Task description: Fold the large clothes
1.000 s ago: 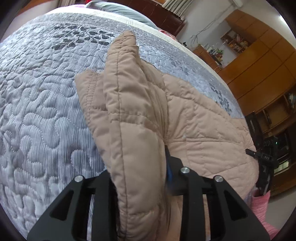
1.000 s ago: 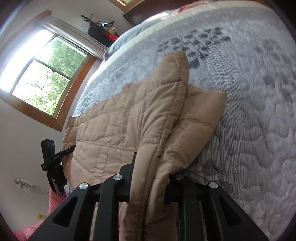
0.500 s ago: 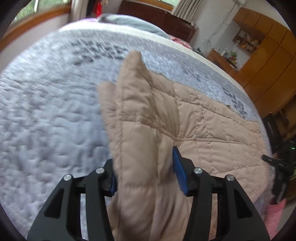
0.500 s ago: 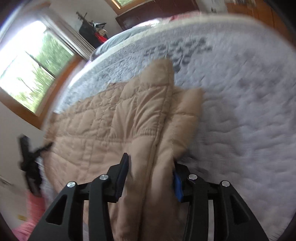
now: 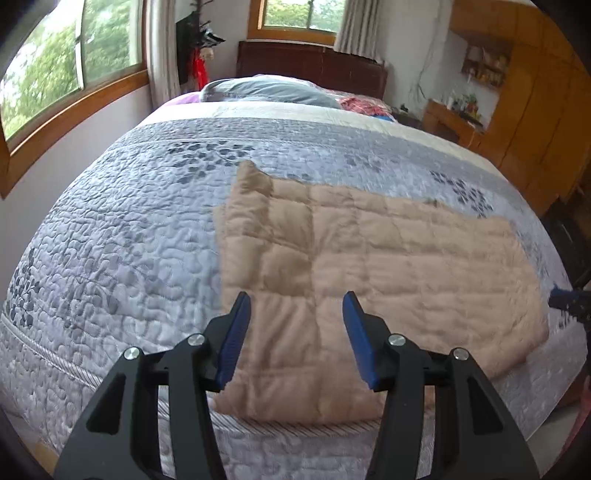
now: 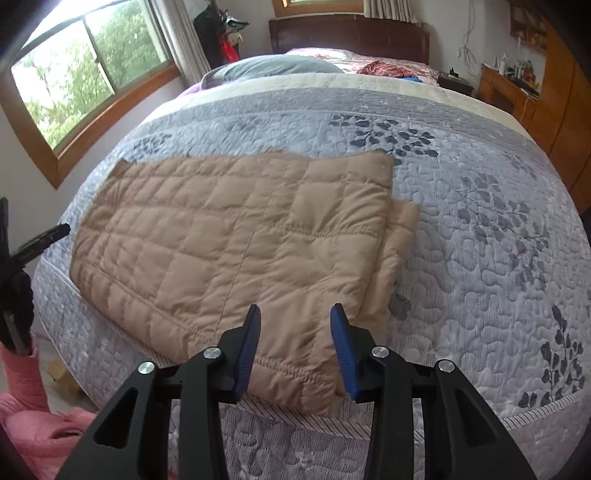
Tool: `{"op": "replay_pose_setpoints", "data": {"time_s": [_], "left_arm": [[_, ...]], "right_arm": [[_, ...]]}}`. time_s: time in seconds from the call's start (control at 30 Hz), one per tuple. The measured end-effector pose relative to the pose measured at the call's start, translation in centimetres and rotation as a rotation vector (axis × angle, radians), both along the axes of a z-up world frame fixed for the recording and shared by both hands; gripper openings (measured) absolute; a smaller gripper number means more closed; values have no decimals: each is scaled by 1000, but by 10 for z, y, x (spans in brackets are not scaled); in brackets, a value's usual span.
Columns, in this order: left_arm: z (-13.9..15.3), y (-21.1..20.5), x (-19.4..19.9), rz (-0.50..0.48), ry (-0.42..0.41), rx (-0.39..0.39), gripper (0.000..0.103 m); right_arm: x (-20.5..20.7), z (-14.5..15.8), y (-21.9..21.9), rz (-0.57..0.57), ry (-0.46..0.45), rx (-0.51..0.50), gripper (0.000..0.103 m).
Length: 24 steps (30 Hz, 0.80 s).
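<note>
A tan quilted jacket lies folded flat on the grey patterned bed quilt, near the bed's front edge. My left gripper hovers open above the jacket's left end, with nothing between its blue pads. In the right wrist view the same jacket spreads to the left, and a doubled layer sticks out at its right end. My right gripper hangs above that end's near corner. Its jaws are closing with nothing between them and stand apart from the fabric.
A grey pillow and a dark headboard are at the bed's far end. Windows line the left wall, and wooden cabinets stand on the right. Pink cloth lies by the bed's near left corner.
Both grippers held bunched folds of the jacket a second ago. They have let go, opened and lifted back, and the jacket now lies flat on the bed.
</note>
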State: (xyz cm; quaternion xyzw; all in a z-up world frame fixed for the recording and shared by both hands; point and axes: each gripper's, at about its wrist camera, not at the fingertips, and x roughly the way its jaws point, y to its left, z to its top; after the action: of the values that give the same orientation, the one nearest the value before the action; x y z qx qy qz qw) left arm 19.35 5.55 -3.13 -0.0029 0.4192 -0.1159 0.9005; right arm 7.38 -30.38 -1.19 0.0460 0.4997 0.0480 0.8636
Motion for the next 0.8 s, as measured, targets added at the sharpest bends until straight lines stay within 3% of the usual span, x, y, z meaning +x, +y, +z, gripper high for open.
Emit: {"op": "replay_pose_setpoints", "data": {"time_s": [0.47, 0.8], "left_arm": [[-35, -20, -2, -11, 24, 64, 52], [-60, -17, 9, -16, 66, 66, 53]], "right_arm": [[-2, -35, 1, -36, 56, 26, 33], [3, -63, -3, -44, 83, 52, 33]]}}
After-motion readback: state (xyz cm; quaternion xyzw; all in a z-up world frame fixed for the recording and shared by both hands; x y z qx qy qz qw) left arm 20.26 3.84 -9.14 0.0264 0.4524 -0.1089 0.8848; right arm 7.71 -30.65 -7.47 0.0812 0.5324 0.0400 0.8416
